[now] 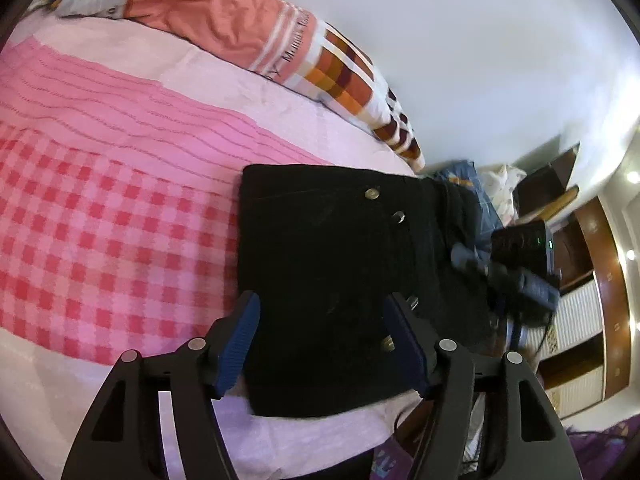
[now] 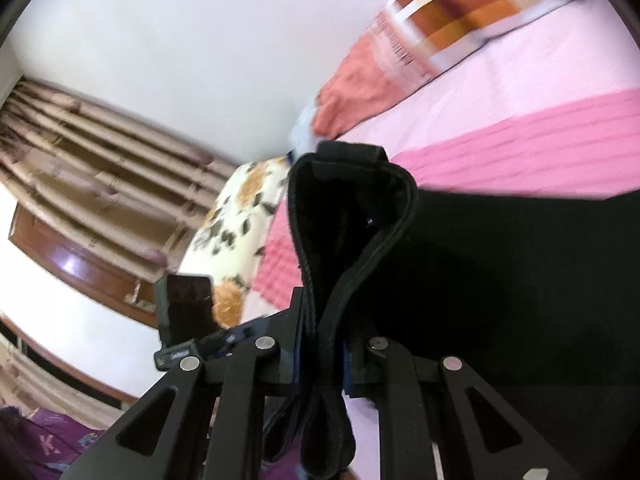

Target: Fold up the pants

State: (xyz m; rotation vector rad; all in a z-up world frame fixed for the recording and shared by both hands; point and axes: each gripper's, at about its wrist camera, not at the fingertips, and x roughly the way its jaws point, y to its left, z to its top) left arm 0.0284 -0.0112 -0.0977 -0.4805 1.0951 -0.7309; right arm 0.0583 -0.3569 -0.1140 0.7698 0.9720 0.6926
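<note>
One pair of black pants [image 1: 320, 260] lies folded on the bed [image 1: 120, 208]. Left hand-held gripper [image 1: 320, 340] spread wide over it, gripping nothing. Right hand-held gripper [image 2: 320, 356] clamped on the bunched waistband [image 2: 352, 208]. Four metal buttons visible. One orange quilt [image 1: 224, 20].

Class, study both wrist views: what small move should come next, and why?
Probably lower the open left tool onto the black pants and grip their near edge: only the right tool holds a bunched fold, while the left hangs above the cloth.
</note>
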